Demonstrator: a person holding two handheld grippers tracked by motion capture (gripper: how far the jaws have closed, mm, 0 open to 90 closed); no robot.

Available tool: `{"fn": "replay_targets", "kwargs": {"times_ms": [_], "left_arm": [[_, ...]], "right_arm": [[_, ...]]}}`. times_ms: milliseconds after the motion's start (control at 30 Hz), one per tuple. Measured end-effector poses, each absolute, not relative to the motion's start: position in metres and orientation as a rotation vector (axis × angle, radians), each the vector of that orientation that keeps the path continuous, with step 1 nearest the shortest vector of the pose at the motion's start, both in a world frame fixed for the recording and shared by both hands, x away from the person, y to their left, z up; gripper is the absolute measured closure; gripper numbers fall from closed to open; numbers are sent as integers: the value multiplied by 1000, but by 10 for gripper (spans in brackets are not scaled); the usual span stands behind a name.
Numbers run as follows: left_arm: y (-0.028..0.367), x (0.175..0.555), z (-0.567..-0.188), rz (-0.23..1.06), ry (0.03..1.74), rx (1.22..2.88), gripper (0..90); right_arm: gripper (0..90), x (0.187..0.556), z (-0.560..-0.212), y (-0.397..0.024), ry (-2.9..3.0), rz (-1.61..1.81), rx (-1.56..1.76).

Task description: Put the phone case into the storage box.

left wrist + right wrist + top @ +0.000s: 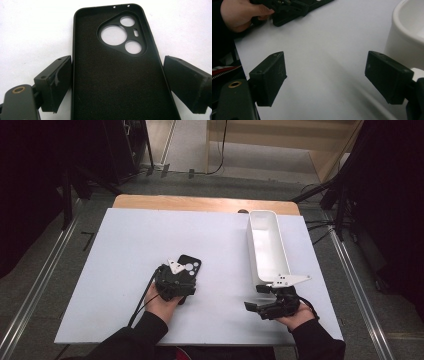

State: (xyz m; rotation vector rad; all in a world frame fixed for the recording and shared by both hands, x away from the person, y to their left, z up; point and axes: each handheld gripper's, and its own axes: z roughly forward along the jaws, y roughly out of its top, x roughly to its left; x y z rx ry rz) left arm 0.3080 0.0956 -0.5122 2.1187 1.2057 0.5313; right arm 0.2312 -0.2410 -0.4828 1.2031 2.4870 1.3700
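A black phone case (190, 264) lies open side up on the white table board (135, 240), left of centre, its camera cut-outs at the far end. My left gripper (184, 278) sits over the case's near end. In the left gripper view the case (112, 85) lies lengthwise between the two jaws of the left gripper (117, 60). The left pad is at the case's edge and the right pad stands a small gap off it. My right gripper (255, 297) hovers open over bare board at the front right, with nothing between the jaws of the right gripper (325, 56).
A long white bin (253, 251) stands lengthwise at the right of the board, its near end just beyond my right gripper; its rounded wall (404, 35) shows close at the right. A wooden strip (200, 202) edges the table's far side. The other hand (242, 15) is at the top left.
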Motion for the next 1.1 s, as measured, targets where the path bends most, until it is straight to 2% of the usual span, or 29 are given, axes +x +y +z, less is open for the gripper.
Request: {"fn": "replay_targets", "kwargs": {"times_ms": [367,1100], "left_arm": [[97,308,-511,518,1220,2100,121],[103,311,-489,380,1191,2018,136]], "right_arm": [[155,231,-483,-242,2482,1384,1200],[156,230,-481,-241,2480,1393,1196]]}}
